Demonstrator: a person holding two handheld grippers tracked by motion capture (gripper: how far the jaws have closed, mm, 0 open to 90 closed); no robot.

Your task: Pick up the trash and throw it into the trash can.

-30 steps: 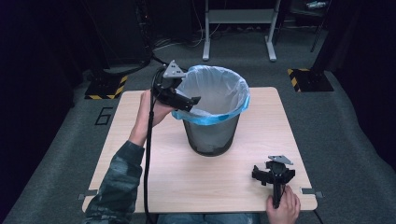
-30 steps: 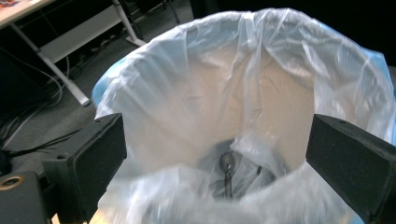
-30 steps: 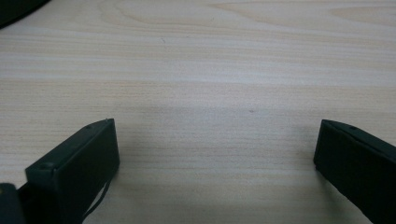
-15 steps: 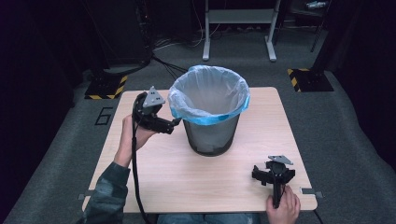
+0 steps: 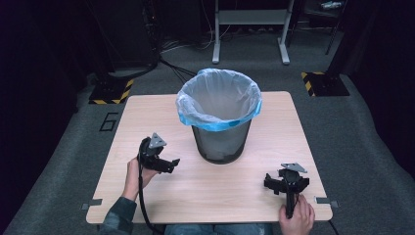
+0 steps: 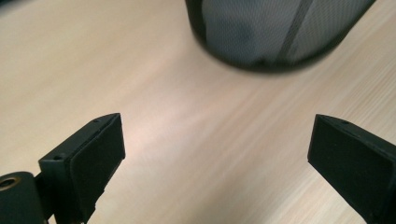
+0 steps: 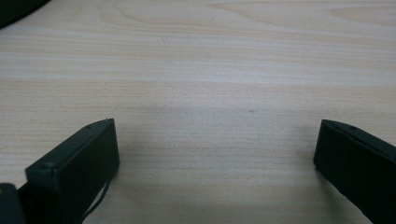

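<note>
A pale wooden table point(image 5: 147, 117) stands on grey carpet point(image 5: 367, 127) in a dark room, with a metal stand point(image 5: 249, 19) behind it and yellow-black striped blocks point(image 5: 320, 81) at either side. A black mesh bin point(image 5: 221, 142) lined with a blue bag point(image 5: 218, 100) sits at the middle of the table. The left gripper point(image 5: 165, 164), jaws spread, hovers near the bin's base. The right gripper point(image 5: 286, 183), jaws spread and empty, rests near the front right edge.
</note>
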